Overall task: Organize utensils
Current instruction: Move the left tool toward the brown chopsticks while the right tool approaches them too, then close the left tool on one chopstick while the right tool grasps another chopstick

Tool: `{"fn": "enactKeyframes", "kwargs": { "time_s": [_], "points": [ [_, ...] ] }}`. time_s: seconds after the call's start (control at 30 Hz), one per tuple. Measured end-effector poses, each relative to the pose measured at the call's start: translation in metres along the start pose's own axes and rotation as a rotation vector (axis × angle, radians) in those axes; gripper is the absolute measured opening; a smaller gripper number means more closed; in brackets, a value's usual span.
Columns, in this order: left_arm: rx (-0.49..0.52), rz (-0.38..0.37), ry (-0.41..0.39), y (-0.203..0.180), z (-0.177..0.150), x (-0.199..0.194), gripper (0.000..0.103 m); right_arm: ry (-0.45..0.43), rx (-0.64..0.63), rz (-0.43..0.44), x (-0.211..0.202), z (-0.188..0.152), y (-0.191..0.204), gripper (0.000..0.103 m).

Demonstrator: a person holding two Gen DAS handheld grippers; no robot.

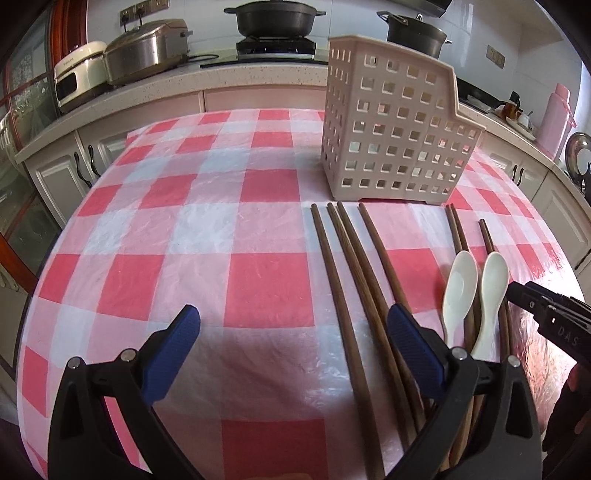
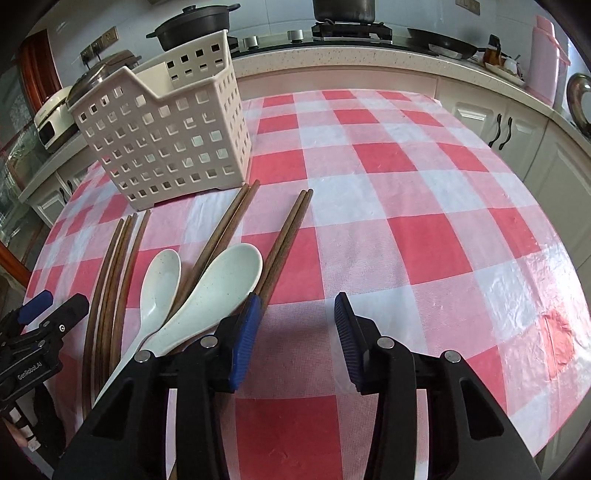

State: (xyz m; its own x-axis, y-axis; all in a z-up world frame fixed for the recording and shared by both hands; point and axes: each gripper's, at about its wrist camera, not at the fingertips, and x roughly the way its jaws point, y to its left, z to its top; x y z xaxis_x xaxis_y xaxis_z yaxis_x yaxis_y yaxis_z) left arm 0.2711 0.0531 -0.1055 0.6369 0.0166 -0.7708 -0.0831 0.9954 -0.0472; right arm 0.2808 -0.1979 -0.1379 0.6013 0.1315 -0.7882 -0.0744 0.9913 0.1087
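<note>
A beige perforated utensil holder point(image 1: 391, 136) point(image 2: 166, 136) stands upright on the checked tablecloth. In front of it lie several brown wooden chopsticks point(image 1: 351, 280) point(image 2: 284, 240) and two white ceramic spoons point(image 1: 458, 288) point(image 2: 221, 291), which rest across some of the chopsticks. My left gripper point(image 1: 293, 321) hovers open over the cloth, its right finger above the left group of chopsticks. My right gripper point(image 2: 298, 306) is open with only cloth between its fingers, and its left finger point(image 2: 247, 332) sits just right of the larger spoon's handle. Each gripper shows at the edge of the other's view.
The red-and-white checked tablecloth point(image 1: 184, 229) point(image 2: 424, 206) covers a round table. Behind it runs a kitchen counter point(image 1: 221, 77) with a rice cooker point(image 1: 147, 48), dark pots point(image 1: 273, 18) on a stove and a pink flask point(image 2: 546, 62). White cabinets point(image 2: 495, 125) lie beyond the table edge.
</note>
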Motion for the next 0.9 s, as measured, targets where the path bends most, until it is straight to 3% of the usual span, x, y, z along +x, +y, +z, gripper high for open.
{"fn": "enactKeyframes", "kwargs": {
  "time_s": [0.3, 0.6, 0.9],
  "points": [
    [-0.033, -0.021, 0.046, 0.010, -0.001, 0.015, 0.098, 0.018, 0.018, -0.014, 0.006, 0.007, 0.002, 0.040],
    [-0.006, -0.002, 0.046, 0.005, -0.003, 0.017, 0.098, 0.003, 0.000, -0.095, 0.013, 0.012, 0.006, 0.026],
    [0.005, 0.021, 0.087, 0.002, -0.001, 0.020, 0.098, -0.001, -0.010, -0.101, 0.020, 0.023, 0.001, 0.025]
  ]
}}
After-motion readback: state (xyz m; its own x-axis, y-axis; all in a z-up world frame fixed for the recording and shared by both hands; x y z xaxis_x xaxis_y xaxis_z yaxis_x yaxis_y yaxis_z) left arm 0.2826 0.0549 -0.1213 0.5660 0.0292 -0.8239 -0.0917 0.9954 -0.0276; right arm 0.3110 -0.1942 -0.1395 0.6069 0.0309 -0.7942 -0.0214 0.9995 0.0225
